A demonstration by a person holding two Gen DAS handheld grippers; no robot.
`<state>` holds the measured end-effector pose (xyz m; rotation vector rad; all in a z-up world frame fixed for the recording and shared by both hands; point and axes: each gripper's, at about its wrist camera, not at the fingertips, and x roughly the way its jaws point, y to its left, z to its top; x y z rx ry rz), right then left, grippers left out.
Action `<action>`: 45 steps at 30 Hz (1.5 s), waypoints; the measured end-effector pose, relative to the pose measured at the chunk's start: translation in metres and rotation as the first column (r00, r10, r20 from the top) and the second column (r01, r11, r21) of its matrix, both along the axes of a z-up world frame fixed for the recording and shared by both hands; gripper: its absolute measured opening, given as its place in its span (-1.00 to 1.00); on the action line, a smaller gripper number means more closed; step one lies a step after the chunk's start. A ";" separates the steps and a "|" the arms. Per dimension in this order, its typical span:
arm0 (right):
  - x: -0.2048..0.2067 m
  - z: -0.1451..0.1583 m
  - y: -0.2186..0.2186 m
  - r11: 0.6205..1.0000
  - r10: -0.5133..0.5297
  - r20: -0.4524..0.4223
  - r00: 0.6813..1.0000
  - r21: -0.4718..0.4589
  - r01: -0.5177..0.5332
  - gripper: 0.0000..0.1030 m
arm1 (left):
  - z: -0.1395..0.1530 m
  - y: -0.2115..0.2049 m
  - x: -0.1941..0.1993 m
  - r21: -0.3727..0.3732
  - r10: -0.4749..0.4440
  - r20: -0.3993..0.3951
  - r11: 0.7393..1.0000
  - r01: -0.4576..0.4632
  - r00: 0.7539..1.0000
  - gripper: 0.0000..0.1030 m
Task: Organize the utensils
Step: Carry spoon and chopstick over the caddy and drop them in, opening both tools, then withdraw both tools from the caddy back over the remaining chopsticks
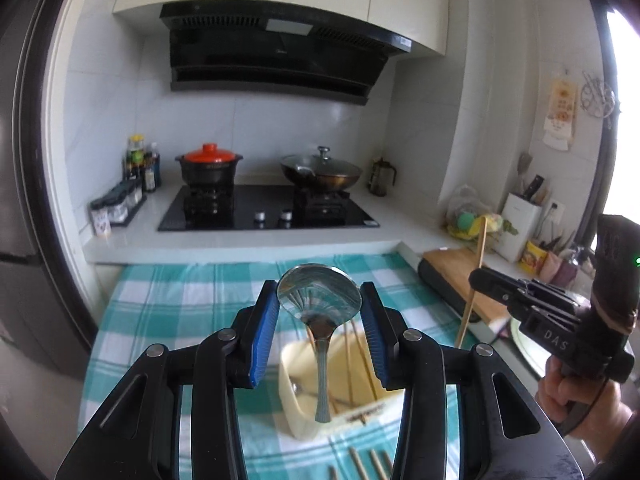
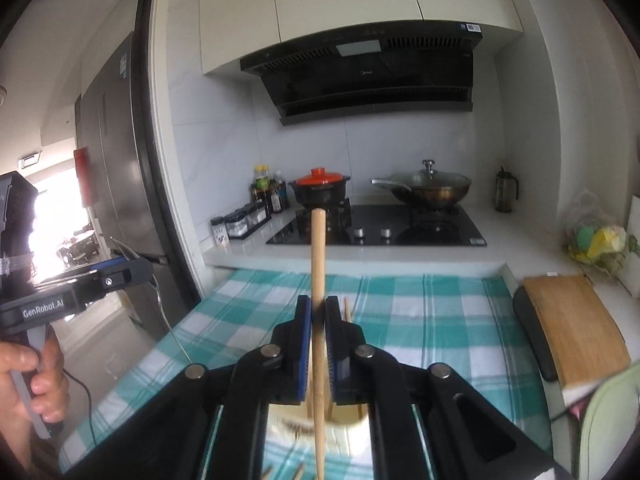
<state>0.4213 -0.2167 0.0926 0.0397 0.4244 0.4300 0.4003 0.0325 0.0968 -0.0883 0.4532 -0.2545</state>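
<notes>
My left gripper [image 1: 319, 286] is shut on a metal spoon [image 1: 320, 300], its blue pads pressing on the two sides of the bowl while the handle hangs down. Below it, on the checked cloth, stands a cream utensil holder [image 1: 298, 396] with chopsticks and another spoon inside. My right gripper [image 2: 318, 312] is shut on a wooden chopstick [image 2: 318, 256] that stands nearly upright above the holder [image 2: 354, 426]. In the left wrist view the right gripper [image 1: 476, 278] and its chopstick [image 1: 478, 256] are off to the right. The left gripper [image 2: 136, 270] shows at the left edge of the right wrist view.
Several loose chopsticks [image 1: 370, 462] lie on the teal checked cloth [image 1: 168, 304] in front of the holder. A wooden cutting board [image 2: 576, 328] lies to the right. Behind are a gas hob [image 1: 268, 208] with a red-lidded pot [image 1: 209, 162] and a wok [image 1: 322, 170], and spice jars [image 1: 116, 208].
</notes>
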 end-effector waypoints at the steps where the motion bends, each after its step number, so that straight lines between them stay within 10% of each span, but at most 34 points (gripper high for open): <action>1: 0.011 0.002 0.004 1.000 0.002 0.011 1.000 -0.002 -0.002 -0.86 | -0.002 -0.002 0.008 0.006 0.006 -0.001 1.000 -0.006 1.000 -0.20; 10: 0.086 -0.040 0.025 0.998 0.052 -0.012 0.999 -0.028 -0.053 -0.86 | -0.060 -0.010 0.069 0.023 0.030 -0.140 0.999 -0.027 0.990 -0.20; 18: 0.122 -0.112 0.034 0.991 0.126 -0.240 0.962 -0.021 -0.135 -0.84 | -0.115 -0.026 0.091 0.080 0.020 -0.281 0.997 0.003 0.959 -0.15; 21: 0.126 -0.130 0.036 0.989 0.110 -0.325 0.939 -0.053 -0.135 0.00 | -0.115 -0.026 0.076 0.104 0.014 -0.276 0.994 0.015 0.961 0.30; 30: 0.056 -0.096 -0.007 0.990 0.032 -0.224 0.974 -0.128 -0.062 0.28 | -0.103 -0.013 -0.025 0.213 0.038 -0.213 0.977 0.009 0.976 0.92; 45: -0.133 -0.161 -0.052 0.965 -0.076 -0.313 0.947 -0.263 -0.010 0.62 | -0.163 -0.039 -0.160 0.260 0.155 -0.221 0.961 -0.095 0.963 0.99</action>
